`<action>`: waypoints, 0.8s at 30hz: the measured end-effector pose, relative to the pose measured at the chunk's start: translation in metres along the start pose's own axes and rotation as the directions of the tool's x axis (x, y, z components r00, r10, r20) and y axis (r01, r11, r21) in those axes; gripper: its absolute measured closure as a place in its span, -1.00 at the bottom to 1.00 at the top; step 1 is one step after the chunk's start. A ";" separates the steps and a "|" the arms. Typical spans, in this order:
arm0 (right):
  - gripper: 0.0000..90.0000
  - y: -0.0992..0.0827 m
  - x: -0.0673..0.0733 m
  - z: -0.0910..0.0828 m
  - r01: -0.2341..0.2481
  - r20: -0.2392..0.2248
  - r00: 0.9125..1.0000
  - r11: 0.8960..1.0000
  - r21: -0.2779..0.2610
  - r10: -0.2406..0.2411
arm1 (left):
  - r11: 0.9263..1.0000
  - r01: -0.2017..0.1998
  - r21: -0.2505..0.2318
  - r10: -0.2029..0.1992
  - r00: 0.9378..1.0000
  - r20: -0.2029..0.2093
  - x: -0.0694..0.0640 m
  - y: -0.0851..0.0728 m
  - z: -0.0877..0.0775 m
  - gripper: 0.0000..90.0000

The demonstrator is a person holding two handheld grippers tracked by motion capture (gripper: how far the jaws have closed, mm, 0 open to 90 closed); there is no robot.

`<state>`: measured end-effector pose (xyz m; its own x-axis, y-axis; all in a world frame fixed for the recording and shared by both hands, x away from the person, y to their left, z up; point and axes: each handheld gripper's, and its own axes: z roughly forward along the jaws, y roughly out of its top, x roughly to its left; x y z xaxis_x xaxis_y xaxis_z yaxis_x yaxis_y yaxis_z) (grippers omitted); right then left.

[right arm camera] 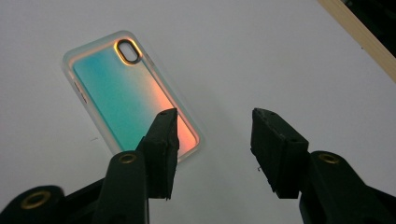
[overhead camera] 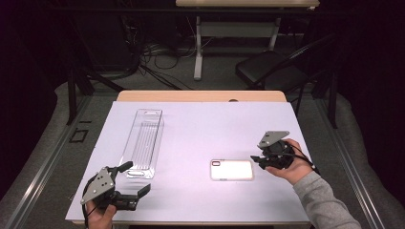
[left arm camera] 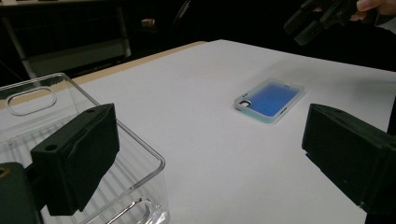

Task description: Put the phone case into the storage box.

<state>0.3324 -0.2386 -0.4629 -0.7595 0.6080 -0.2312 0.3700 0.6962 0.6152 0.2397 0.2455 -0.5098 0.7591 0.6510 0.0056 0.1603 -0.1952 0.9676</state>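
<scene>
White sheet over a wooden desk (overhead camera: 200, 95), dark room behind with a folding chair (overhead camera: 270, 69) and floor cables.

Phone case (overhead camera: 231, 169) — clear-rimmed, iridescent back, camera cutout at one end; it lies flat on the sheet, right of centre, nothing touching it.

Clear plastic bin (overhead camera: 143, 143) — long, ribbed floor, slotted handle ends; it stands left of centre, well apart from the case.

Your right tool (overhead camera: 255, 160) — held just off the case's right end, above the sheet; its jaws stand partly open with nothing between them.

Your left tool (overhead camera: 136, 179) — low at the near left, beside the bin's near end; jaws spread wide, holding nothing, one jaw in front of the bin's corner in the left gripper view.
</scene>
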 end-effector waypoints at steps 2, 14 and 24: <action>0.14 0.003 -0.001 0.003 0.016 -0.003 1.000 1.000 0.019 -0.016 | 1.000 0.000 0.000 0.000 1.000 0.000 0.000 0.000 0.000 -0.90; 0.24 0.022 -0.006 0.012 0.141 0.008 0.990 0.984 0.105 -0.142 | 1.000 -0.001 0.002 0.001 1.000 0.004 0.000 0.000 0.001 -0.90; 0.22 0.038 -0.007 0.017 0.207 -0.008 0.978 0.967 0.147 -0.208 | 1.000 -0.001 0.003 0.001 1.000 0.004 0.000 0.000 0.001 -0.90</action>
<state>0.3607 -0.2096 -0.4505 -0.8240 0.4467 -0.3486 0.2789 0.8553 0.4366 0.2403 0.2454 -0.5103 0.7618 0.6478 0.0058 0.1611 -0.1982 0.9668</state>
